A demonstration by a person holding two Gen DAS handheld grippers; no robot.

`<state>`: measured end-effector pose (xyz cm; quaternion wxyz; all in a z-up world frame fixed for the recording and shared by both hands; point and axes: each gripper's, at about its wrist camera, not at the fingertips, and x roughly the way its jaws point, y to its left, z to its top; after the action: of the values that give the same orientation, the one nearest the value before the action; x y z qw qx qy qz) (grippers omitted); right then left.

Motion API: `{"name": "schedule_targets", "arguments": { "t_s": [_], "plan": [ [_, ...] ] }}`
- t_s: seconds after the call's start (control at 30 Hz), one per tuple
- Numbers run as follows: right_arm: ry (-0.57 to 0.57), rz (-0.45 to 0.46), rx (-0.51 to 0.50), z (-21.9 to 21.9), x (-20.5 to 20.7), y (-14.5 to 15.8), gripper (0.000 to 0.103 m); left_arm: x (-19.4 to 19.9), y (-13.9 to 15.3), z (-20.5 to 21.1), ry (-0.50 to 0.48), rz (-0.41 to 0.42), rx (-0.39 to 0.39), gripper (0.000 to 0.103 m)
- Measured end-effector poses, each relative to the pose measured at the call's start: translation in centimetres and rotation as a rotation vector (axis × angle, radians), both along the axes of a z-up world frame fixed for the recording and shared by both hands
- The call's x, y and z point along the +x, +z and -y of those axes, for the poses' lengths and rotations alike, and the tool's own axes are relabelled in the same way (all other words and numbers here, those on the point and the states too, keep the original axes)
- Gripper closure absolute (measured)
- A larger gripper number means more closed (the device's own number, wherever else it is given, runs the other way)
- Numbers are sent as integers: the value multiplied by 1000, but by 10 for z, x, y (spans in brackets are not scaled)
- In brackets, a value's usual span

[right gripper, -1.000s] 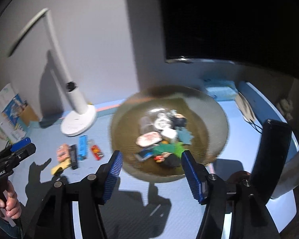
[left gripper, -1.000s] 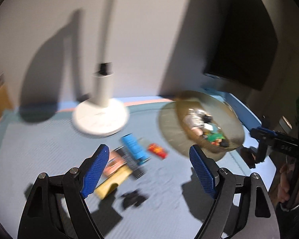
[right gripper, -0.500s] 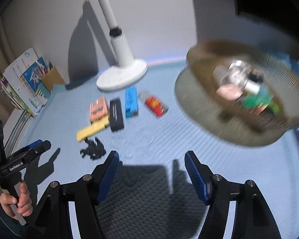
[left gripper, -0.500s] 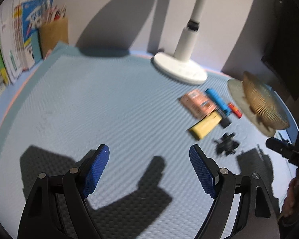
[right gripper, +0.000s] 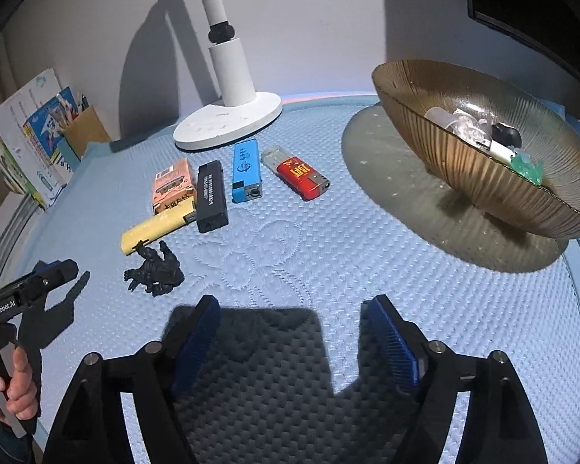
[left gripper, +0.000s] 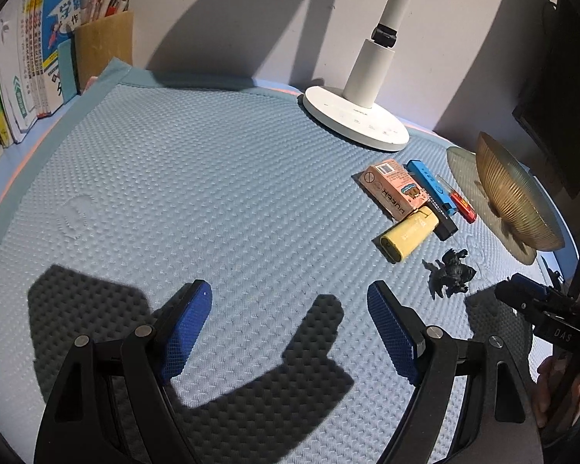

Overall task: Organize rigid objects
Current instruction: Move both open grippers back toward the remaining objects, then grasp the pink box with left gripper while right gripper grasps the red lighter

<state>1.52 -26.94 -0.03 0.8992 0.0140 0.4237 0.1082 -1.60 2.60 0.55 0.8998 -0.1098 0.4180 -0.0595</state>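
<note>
Both grippers empty over blue mat (right gripper: 367, 255).
Left gripper (left gripper: 290, 324) spread wide; right gripper (right gripper: 290, 332) opening, nothing between; lighters (right gripper: 245, 172), bowl (right gripper: 464, 162) beyond.

We see hard light from behind us casting sharp dark shadows across the mat (left gripper: 212, 193) and wall (right gripper: 309, 19); both views are sharp, fisheye-bent and black at corners.

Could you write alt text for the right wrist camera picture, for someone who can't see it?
An empty blue-padded right gripper, jaws opening, hovers over a pale blue textured mat. Beyond lie red, blue and black lighters, a small black figurine and a ribbed amber glass bowl.
</note>
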Motion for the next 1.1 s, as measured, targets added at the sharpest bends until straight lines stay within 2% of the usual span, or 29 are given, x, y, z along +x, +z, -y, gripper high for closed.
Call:
{"name": "schedule_targets", "arguments": {
  "t_s": [0.2,0.27,0.37,0.43,0.5,0.57,0.63,0.7,0.8,0.9,0.93,1.1],
  "plan": [
    [-2,-16,25,4,4,-1,23,1,1,2,7,-9,15,22],
    [-1,-62,42,7,7,0,23,6,4,7,-7,-23,39,22],
    [26,-157,58,3,13,13,23,16,19,19,-52,-21,-8,22],
    [33,-135,32,-3,20,27,23,30,30,30,-74,-24,-33,22],
    [11,-79,-61,-9,34,36,23,50,37,47,-89,-38,-39,22],
    [-10,-66,-135,-15,50,34,23,67,39,66,-98,-28,-31,22],
    [-3,-85,-134,-18,68,24,27,83,33,81,-82,-47,-10,22],
    [7,-100,-109,-20,81,15,38,98,25,90,-67,-78,-15,22],
    [-26,-89,-116,-16,95,6,38,109,17,100,-54,-72,0,22],
    [-27,-67,-107,-13,106,5,38,116,8,109,-62,-80,60,22],
    [-21,-61,-122,-15,111,5,38,117,6,108,-59,-80,69,25],
    [14,-21,-165,-25,120,3,38,113,8,86,-44,-69,80,28]
  ]
}}
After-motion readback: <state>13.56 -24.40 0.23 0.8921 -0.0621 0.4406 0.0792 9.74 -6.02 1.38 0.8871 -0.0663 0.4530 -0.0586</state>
